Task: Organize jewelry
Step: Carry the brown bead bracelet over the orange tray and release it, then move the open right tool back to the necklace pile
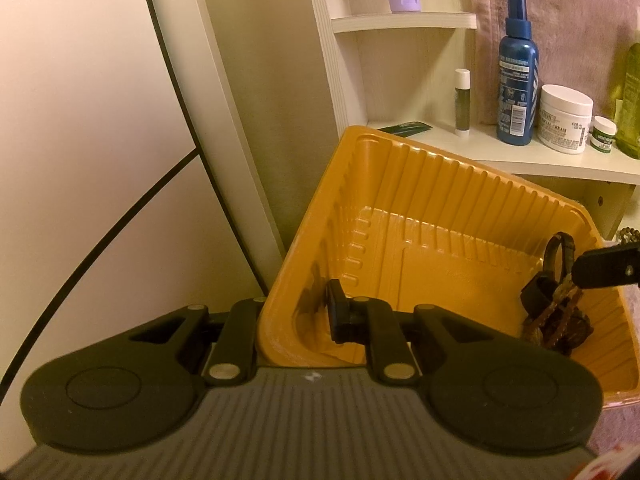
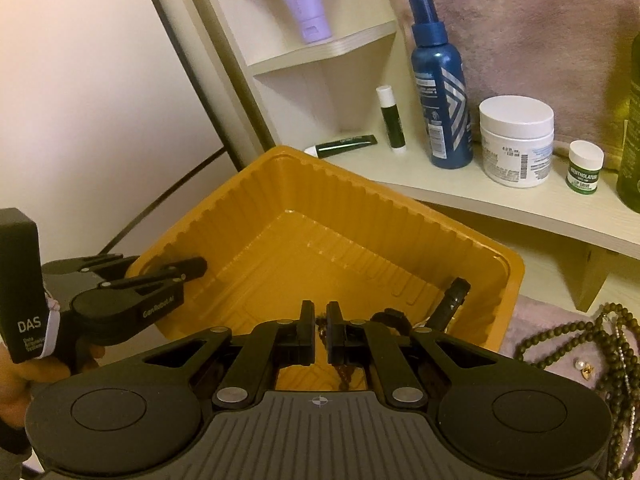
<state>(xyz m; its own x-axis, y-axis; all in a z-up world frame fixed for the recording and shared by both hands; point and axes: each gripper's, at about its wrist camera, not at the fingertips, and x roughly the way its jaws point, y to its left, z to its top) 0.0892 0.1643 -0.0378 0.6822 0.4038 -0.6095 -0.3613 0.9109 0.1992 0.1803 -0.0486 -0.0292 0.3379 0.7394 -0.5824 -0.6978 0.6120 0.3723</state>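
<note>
Behind the orange tray (image 1: pixel 460 184) stands a pale shelf unit (image 2: pixel 460 196), and a fluffy pink cloth (image 2: pixel 540 40) hangs behind the shelf and also lies beside the tray's right corner. The tray itself is ribbed plastic, tilted, with most of its floor bare. The left gripper (image 1: pixel 288 316) is pinching the tray's near left wall, one finger inside the tray and the other outside it, pressed together on the plastic; a hand (image 2: pixel 28 372) grips its handle left of the tray. The right gripper (image 2: pixel 320 316) reaches over the tray's near right part, its jaws all but together with only a narrow slit between them, and a brown beaded bracelet (image 1: pixel 560 308) shows in that slit and, in the left wrist view, runs up to the fingertips, so it looks nipped there. Its lower end rests on the tray floor in the right corner, touching a small heap of dark jewelry (image 1: pixel 576 330) with a black strap (image 1: pixel 560 246) looped up against the tray wall. Just behind the tray on the shelf are a blue spray bottle (image 2: pixel 440 92), a white jar (image 2: pixel 516 140), a dark green tube (image 2: pixel 344 145) lying flat, a lip balm stick (image 2: pixel 390 120) and a little green-labelled pot (image 2: pixel 585 166). Right of the tray, on the cloth, lie green bead strands (image 2: pixel 560 336) and a tiny gold earring (image 2: pixel 585 369)
</note>
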